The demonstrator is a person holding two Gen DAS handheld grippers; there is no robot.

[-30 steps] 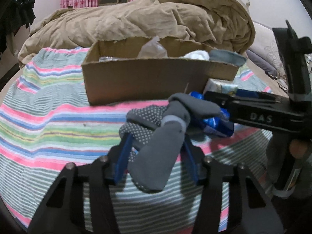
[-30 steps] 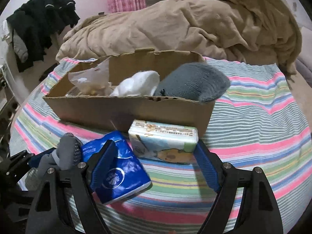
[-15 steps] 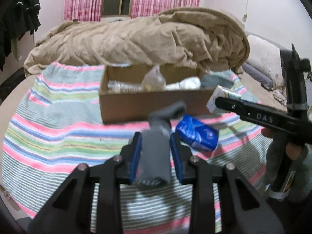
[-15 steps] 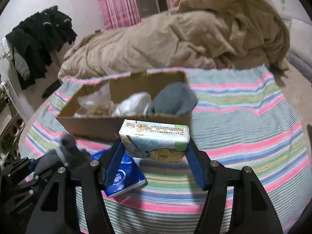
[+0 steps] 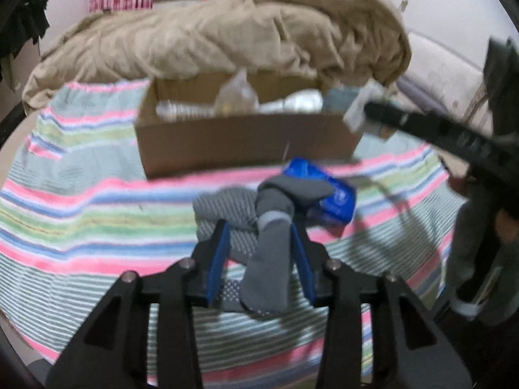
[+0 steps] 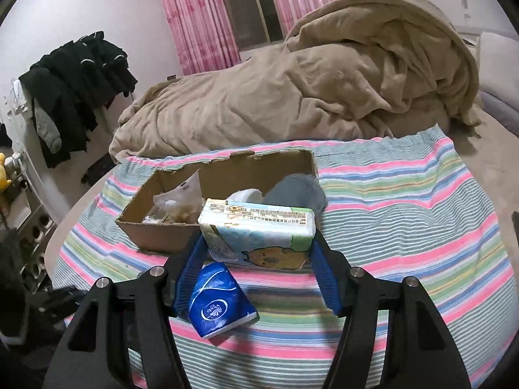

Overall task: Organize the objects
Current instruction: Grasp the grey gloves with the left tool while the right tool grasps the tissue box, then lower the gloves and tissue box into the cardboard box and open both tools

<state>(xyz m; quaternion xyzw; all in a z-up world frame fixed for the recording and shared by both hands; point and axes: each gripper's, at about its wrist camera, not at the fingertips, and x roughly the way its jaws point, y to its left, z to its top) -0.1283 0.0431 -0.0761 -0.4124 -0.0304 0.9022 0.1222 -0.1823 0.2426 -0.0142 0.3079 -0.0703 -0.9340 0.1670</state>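
Observation:
My left gripper [image 5: 259, 253] is shut on a grey sock [image 5: 269, 259] and holds it above the striped cloth [image 5: 81, 210]; the sock's dotted part [image 5: 227, 207] hangs to the left. My right gripper [image 6: 258, 256] is shut on a light tissue pack with a bear print [image 6: 258, 235], lifted in front of the cardboard box [image 6: 162, 236]. In the left wrist view the right gripper shows at the right, near the box's [image 5: 243, 142] right end. A blue tissue pack [image 6: 220, 301] lies on the cloth; it also shows in the left wrist view [image 5: 334, 194].
The box holds a clear plastic bag [image 6: 172, 201], a white item [image 6: 246, 194] and a grey sock [image 6: 295, 191]. A heaped tan blanket [image 6: 292, 90] lies behind the box. Dark clothes [image 6: 74, 84] hang at the left wall. Pink curtains [image 6: 201, 16] are at the back.
My right gripper has lifted the bear-print tissue pack up and back from the cloth. My left gripper has closed on the grey sock and shifted with it; the left view is blurred by motion.

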